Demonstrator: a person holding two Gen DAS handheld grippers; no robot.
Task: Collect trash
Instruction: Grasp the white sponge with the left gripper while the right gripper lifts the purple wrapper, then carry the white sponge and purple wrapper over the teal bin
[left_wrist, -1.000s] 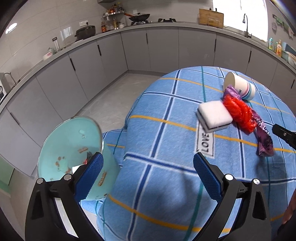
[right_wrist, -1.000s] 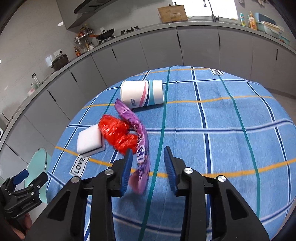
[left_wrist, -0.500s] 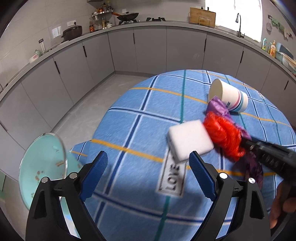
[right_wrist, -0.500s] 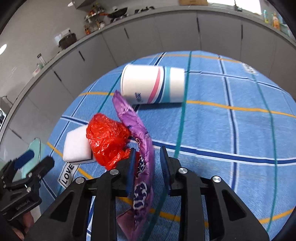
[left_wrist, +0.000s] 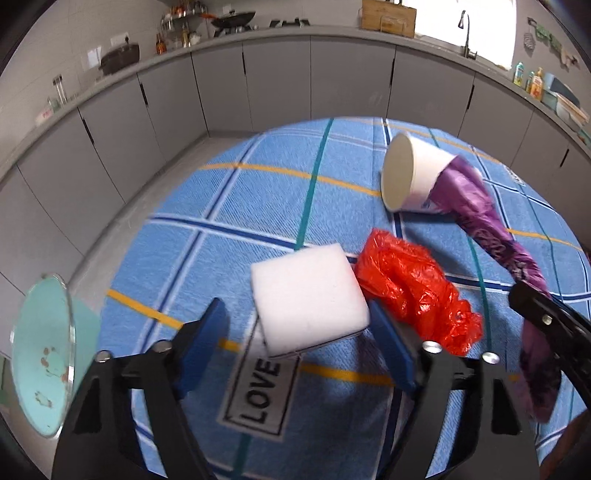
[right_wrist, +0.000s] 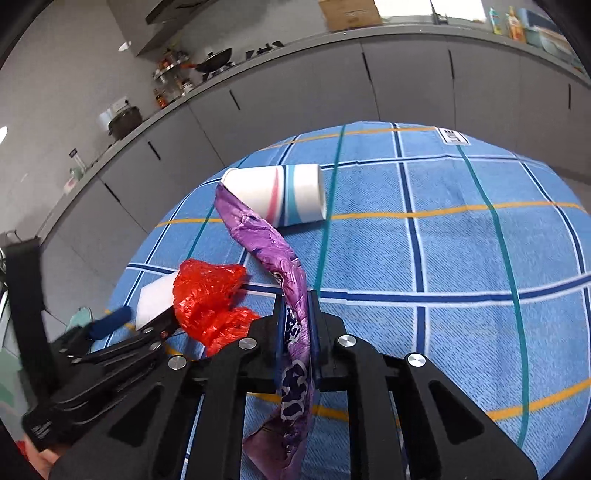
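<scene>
A white foam block (left_wrist: 308, 295) lies on the blue checked tablecloth (left_wrist: 266, 206). My left gripper (left_wrist: 299, 332) is open, its blue pads on either side of the block. A crumpled red plastic bag (left_wrist: 413, 291) lies just right of the block. My right gripper (right_wrist: 295, 314) is shut on a long purple wrapper (right_wrist: 266, 236), which runs from the jaws up to a tipped paper cup (right_wrist: 284, 195). The wrapper (left_wrist: 491, 236) and cup (left_wrist: 410, 173) also show in the left wrist view. The red bag (right_wrist: 210, 295) and block (right_wrist: 155, 299) lie left of my right gripper.
A teal bin with an open lid (left_wrist: 44, 354) stands on the floor left of the table. Grey kitchen cabinets (left_wrist: 280, 85) curve around behind. The tablecloth carries a LOVE label (left_wrist: 262, 387) near my left gripper.
My left gripper moved forward and right until its open pads straddle the foam block. My right gripper closed on the purple wrapper and lifted its near end.
</scene>
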